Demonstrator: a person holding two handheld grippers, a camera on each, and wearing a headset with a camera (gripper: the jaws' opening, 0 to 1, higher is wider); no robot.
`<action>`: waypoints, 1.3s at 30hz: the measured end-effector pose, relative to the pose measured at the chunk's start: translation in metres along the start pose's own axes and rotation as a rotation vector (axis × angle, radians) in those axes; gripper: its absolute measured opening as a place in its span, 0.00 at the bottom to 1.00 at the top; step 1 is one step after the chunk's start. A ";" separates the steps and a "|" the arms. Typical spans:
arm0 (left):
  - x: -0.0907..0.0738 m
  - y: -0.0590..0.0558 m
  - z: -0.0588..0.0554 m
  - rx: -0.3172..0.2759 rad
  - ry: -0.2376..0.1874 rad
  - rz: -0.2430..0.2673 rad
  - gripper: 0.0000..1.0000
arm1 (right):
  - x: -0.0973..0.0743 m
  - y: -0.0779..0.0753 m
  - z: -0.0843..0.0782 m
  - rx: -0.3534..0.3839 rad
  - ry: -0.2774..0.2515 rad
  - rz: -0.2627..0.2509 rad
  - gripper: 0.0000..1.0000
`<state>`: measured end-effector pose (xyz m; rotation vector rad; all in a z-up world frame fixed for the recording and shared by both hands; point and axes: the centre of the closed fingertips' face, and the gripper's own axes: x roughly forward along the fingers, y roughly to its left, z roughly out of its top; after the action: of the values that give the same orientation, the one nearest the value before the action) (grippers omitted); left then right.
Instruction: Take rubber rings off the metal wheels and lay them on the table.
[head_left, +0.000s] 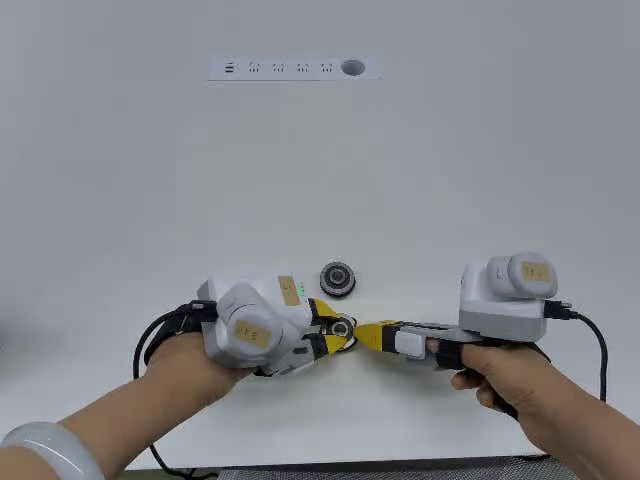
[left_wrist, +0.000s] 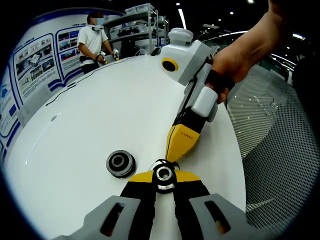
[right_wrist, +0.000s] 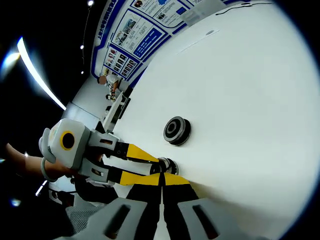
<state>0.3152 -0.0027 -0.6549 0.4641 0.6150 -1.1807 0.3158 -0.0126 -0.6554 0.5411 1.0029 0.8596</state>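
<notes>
Lower centre of the head view: left gripper (head_left: 338, 329) is clamped on a small silver metal wheel (head_left: 345, 327). Right gripper (head_left: 368, 334) has its yellow tips together, touching that wheel's right side. A second metal wheel with a black rubber ring (head_left: 338, 279) lies just above on the white worktop (head_left: 450, 180).
</notes>
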 end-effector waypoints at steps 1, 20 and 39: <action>0.000 0.000 0.000 0.001 0.000 0.000 0.13 | 0.000 0.001 0.000 0.004 -0.001 0.001 0.01; 0.000 0.000 -0.001 0.006 0.002 -0.005 0.13 | 0.000 0.010 0.001 0.001 0.000 0.025 0.01; 0.000 0.000 0.000 0.011 0.001 -0.005 0.13 | -0.001 0.018 0.006 0.004 -0.017 0.056 0.02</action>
<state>0.3149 -0.0033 -0.6550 0.4724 0.6111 -1.1893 0.3146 -0.0030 -0.6392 0.5808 0.9776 0.9013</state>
